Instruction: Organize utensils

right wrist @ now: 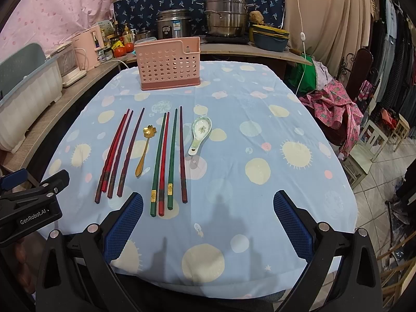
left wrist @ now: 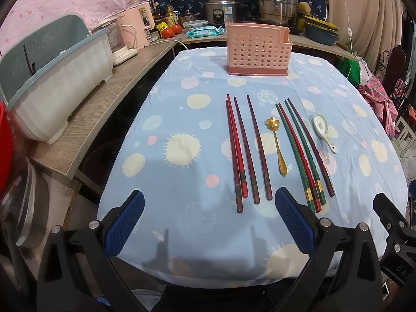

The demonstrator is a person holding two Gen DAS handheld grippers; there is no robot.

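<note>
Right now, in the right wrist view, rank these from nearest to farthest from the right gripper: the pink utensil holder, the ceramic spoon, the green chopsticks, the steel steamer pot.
1. Green chopsticks, just ahead of the right gripper, by its left finger.
2. Ceramic spoon, mid-table, right of the chopsticks.
3. Pink utensil holder, at the table's far edge.
4. Steel steamer pot, on the counter behind the table.

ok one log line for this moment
stage: not started | left hand-held gripper: open, empty | right hand-held gripper: open, empty | chopsticks, gold spoon, ceramic spoon: on tablecloth | pink holder: upright
</note>
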